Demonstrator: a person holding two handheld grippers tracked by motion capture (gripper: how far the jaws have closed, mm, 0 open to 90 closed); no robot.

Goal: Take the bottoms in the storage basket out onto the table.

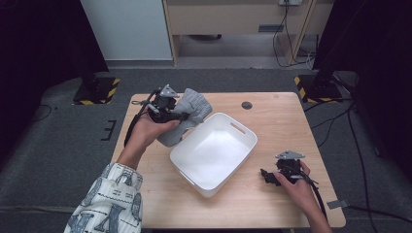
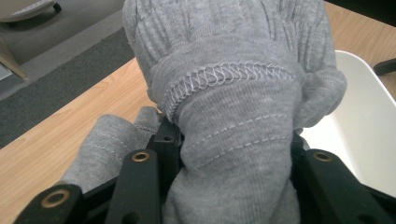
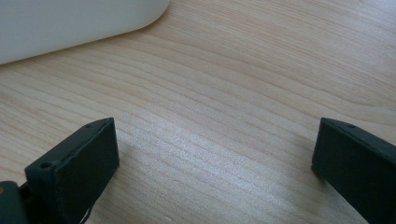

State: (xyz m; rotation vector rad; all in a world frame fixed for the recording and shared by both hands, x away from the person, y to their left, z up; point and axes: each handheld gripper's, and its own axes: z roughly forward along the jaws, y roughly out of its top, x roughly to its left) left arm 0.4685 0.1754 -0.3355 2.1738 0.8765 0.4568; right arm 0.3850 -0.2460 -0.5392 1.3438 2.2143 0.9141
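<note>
High view: left tongs (image 1: pixel 182 115) sit at the far-left part of the wooden surface (image 1: pixel 282 121), held in the person's left hand (image 1: pixel 148 131), clamped on a grey knit garment (image 1: pixel 192 110). Garment is bunched, lifted off the surface, hanging just beside the far-left corner of the white tub (image 1: pixel 214 153); its lower end drops next to the tub wall, and whether it touches the wall can't be told from here. Tub sits mid-surface, rotated about a corner's worth against the surface edges, with a slot handle on its far-right wall.

Left gripper view: grey knit garment (image 2: pixel 233 116) is wedged between the two black jaws, filling the gap; a zigzag-stitched hem runs across it, ribbed knit above. A second fold of the fabric hangs at the left of the jaws. White tub (image 2: pixel 364 135) shows at the right, behind the fabric, wooden surface (image 2: pixel 70 135) at the left.

Right tongs (image 1: pixel 270 176) rest low over the near-right part of the surface, in the person's right hand (image 1: pixel 299 187), pointing left toward the tub, well apart from the garment. Right gripper view: jaws stand wide apart, nothing between them, bare wooden surface (image 3: pixel 233 93) under them, a rounded corner of the white tub (image 3: pixel 70 23) at the top left.

Patterned sleeve (image 1: pixel 109 204) covers the left forearm at the near-left edge.
</note>
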